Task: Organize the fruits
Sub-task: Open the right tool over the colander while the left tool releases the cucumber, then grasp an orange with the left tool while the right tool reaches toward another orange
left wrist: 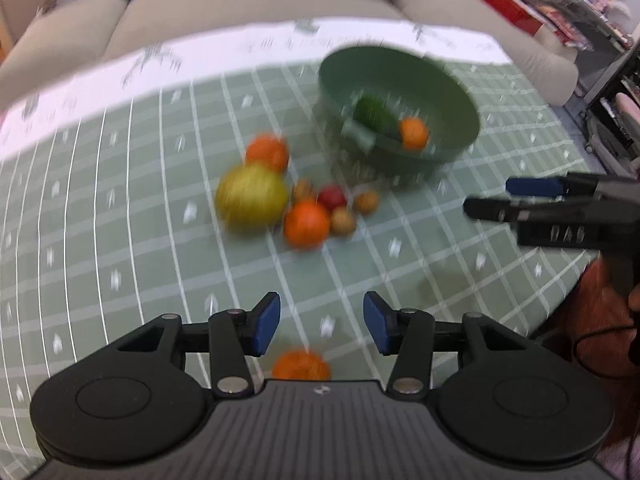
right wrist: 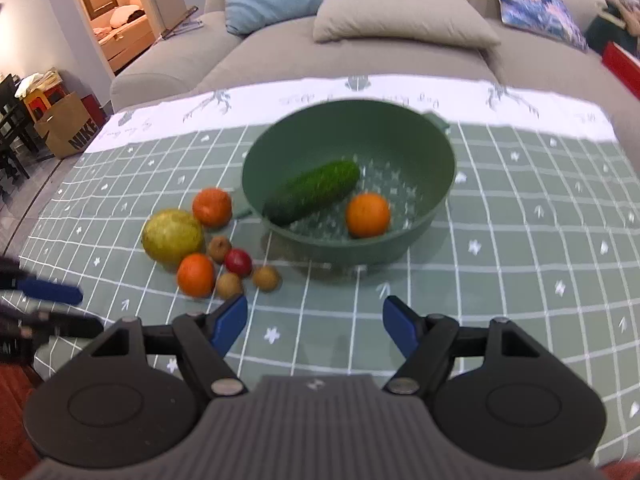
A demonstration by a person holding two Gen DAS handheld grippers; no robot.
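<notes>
On checked tablecloth [right wrist: 500, 240], fruit pile [right wrist: 200, 248] beside colander [right wrist: 348, 152], both hand-held grippers gaping, empty.

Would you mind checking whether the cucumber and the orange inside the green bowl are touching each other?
Apart. The right wrist view shows bare bowl floor between the cucumber and the orange.

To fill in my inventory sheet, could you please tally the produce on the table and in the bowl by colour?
Orange fruits: 4 (one in the green bowl, one seen only from the left wrist)
Yellow-green fruit: 1
Red fruit: 1
Small brown fruits: 3
Green cucumber: 1
Total: 10
</notes>
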